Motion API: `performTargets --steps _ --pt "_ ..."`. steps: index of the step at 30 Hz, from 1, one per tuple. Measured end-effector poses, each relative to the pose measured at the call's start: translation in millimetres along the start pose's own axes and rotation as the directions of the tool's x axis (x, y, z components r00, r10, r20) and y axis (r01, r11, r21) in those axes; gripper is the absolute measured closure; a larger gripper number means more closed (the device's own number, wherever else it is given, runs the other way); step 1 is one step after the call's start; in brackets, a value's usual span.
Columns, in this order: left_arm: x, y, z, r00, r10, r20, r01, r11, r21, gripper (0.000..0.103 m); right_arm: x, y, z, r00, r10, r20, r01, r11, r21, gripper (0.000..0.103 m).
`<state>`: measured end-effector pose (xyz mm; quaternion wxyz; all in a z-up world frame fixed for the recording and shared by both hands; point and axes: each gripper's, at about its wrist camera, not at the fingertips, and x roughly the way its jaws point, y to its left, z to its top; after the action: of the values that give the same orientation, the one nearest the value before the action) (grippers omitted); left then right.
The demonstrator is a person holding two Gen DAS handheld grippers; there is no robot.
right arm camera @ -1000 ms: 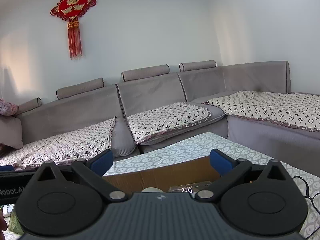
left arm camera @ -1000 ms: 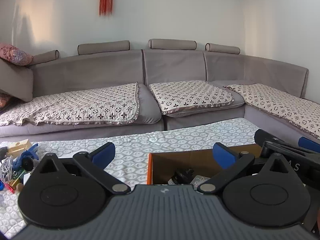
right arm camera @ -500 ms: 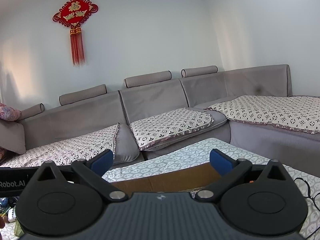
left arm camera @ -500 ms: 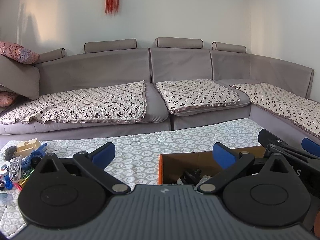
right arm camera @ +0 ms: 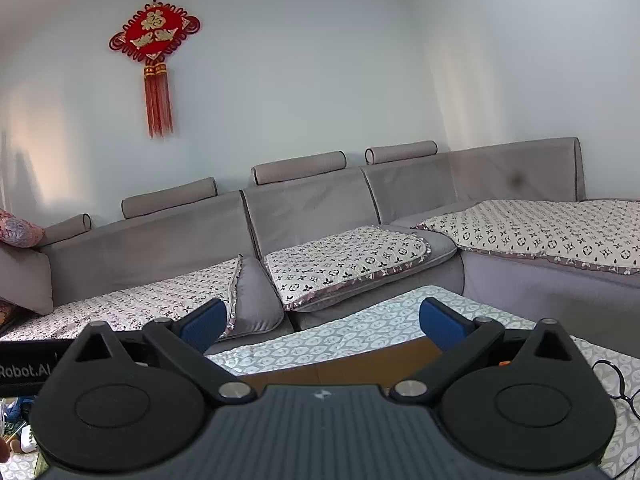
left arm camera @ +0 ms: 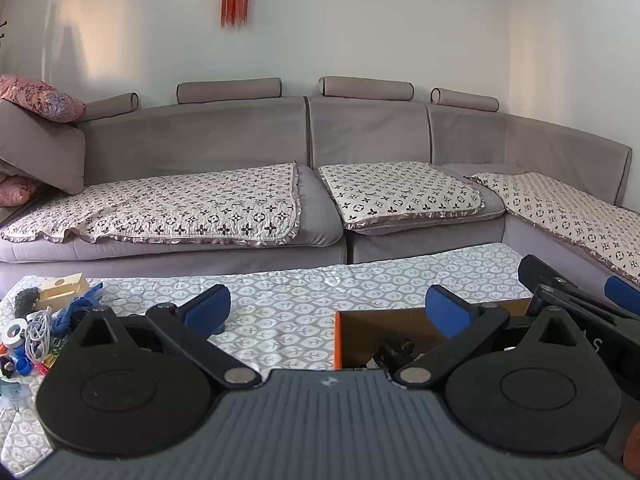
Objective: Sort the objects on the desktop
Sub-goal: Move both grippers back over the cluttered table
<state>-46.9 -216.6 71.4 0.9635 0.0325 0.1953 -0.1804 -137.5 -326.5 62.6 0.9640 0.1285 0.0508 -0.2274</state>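
Observation:
My left gripper (left arm camera: 328, 307) is open and empty, held above the patterned tablecloth (left arm camera: 288, 300). A brown cardboard box (left arm camera: 360, 332) sits under its right finger, with dark items inside. A pile of small objects (left arm camera: 36, 328) lies at the table's left end: a white cable, blue pieces, a wooden block. My right gripper (right arm camera: 320, 320) is open and empty above the box (right arm camera: 360, 364). It also shows at the right edge of the left wrist view (left arm camera: 580, 300).
A grey corner sofa (left arm camera: 320, 152) with patterned seat covers runs behind the table. Black-rimmed glasses (right arm camera: 616, 384) lie on the cloth at the right. A red knot ornament (right arm camera: 156, 52) hangs on the wall.
Both cameras have shifted and tilted up a little; the box has slid right in the left view and less of its inside shows in the right view. Both grippers stay open.

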Motion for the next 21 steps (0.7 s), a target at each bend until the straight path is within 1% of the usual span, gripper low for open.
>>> performTargets --steps 5,11,16,21 --pt "-1.5 2.6 -1.6 1.000 0.011 0.002 -0.011 1.000 -0.002 0.000 -0.4 5.5 -0.1 1.000 0.010 0.005 -0.010 1.000 -0.013 0.000" --pt "-6.8 12.6 -4.3 1.000 0.024 0.006 -0.024 0.999 -0.030 0.000 -5.7 15.5 1.7 0.999 0.036 0.025 -0.036 0.999 -0.028 0.000" --pt "-17.5 33.7 -16.1 0.999 0.053 0.003 -0.052 0.998 -0.044 0.000 -11.1 35.2 0.2 0.995 0.093 0.023 -0.091 0.994 -0.059 0.000" --pt "-28.2 72.7 -36.9 0.991 0.130 -0.015 -0.131 0.990 -0.051 0.000 -19.6 71.4 -4.1 0.980 0.197 0.007 -0.195 0.975 -0.111 0.000"
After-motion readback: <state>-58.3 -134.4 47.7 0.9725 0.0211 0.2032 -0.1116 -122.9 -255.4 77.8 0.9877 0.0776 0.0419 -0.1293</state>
